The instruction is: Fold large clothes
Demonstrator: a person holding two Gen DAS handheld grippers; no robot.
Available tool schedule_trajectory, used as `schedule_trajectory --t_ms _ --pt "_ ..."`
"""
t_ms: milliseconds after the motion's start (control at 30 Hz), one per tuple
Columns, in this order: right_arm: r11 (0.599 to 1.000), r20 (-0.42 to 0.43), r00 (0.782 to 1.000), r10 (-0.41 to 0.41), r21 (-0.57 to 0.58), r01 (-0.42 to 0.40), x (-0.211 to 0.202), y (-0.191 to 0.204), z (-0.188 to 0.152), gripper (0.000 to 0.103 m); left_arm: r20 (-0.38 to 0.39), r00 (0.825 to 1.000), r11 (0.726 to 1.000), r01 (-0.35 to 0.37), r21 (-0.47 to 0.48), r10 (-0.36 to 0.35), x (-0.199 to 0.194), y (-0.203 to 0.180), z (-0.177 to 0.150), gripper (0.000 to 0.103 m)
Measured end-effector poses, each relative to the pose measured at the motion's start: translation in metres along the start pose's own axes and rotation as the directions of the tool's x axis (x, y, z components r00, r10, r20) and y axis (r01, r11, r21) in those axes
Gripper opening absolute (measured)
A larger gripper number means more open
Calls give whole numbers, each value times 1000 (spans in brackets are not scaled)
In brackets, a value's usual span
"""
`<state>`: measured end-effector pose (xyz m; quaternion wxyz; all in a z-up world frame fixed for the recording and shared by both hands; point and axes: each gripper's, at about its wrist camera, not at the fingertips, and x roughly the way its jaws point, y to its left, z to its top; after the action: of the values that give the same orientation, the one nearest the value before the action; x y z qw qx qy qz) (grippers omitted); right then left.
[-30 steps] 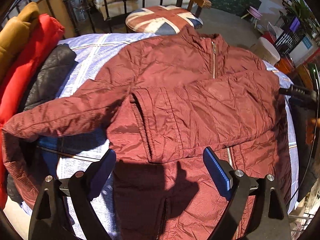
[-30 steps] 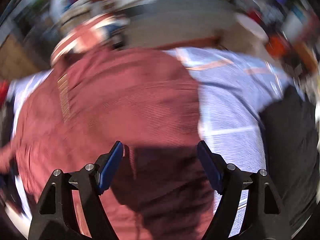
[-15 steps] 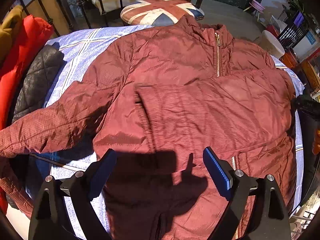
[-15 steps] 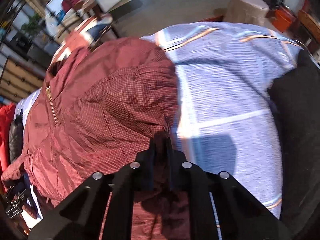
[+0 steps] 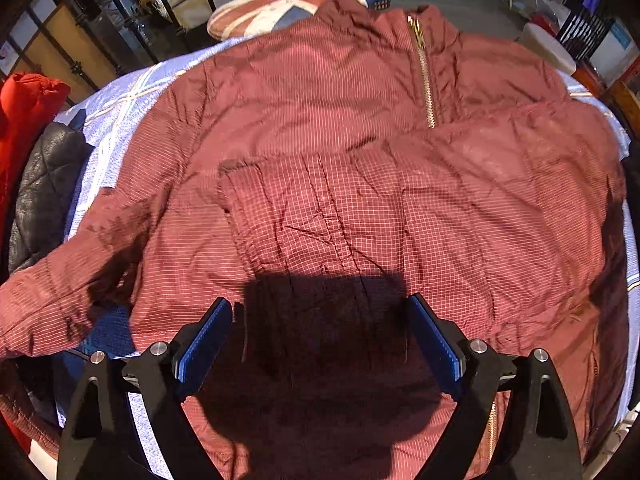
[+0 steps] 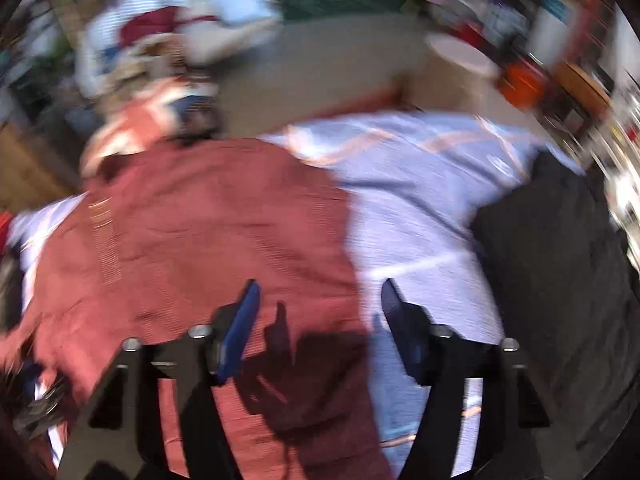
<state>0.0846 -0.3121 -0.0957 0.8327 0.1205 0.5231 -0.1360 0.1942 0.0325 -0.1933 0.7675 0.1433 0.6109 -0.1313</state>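
Observation:
A dark red quilted jacket (image 5: pixel 320 152) lies front up on a pale blue checked sheet (image 5: pixel 116 112), its gold zip (image 5: pixel 425 76) running down from the collar. One sleeve (image 5: pixel 420 208) is folded across the chest; the other sleeve (image 5: pixel 60 292) trails off to the left. My left gripper (image 5: pixel 320 332) hovers open just above the folded sleeve's lower part, nothing between its pads. In the blurred right wrist view my right gripper (image 6: pixel 318 312) hangs over the jacket's (image 6: pixel 200 240) right edge, jaws opening, nothing held between them.
A black quilted garment (image 5: pixel 44 192) and a red one (image 5: pixel 24 108) lie at the left of the bed. A Union Jack cushion (image 5: pixel 296 4) sits behind the collar. A black cloth (image 6: pixel 560 280) covers the sheet's (image 6: pixel 420 200) right side. Metal bed rails (image 5: pixel 160 0) stand behind.
My left gripper sank closer to the jacket and moved in over the folded sleeve. My right gripper was shut on the jacket's edge half a second ago; it has let go and lifted.

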Motion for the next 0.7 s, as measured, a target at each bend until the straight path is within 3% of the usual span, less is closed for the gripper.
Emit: schedule_trajectory --t_ms 100,200,300,467,700 --pt "988 -136 986 92 -108 -107 32 39 -14 64 -32 999 1000 -24 -20 23 16 1 0 98" --pt "982 -197 980 -27 -188 -11 68 57 -26 65 -62 998 997 23 -68 -27 29 9 1 98" --pt "982 -198 979 -54 -186 17 85 59 -27 68 -59 998 997 28 -72 -32 34 9 0 98" --pt "977 -238 963 -129 -195 83 108 61 -22 98 -4 1000 997 -19 -71 19 36 -1 -8 99" --pt "978 -257 956 -141 -189 93 129 63 -6 98 9 1000 997 -2 -82 2 33 -6 -16 98"
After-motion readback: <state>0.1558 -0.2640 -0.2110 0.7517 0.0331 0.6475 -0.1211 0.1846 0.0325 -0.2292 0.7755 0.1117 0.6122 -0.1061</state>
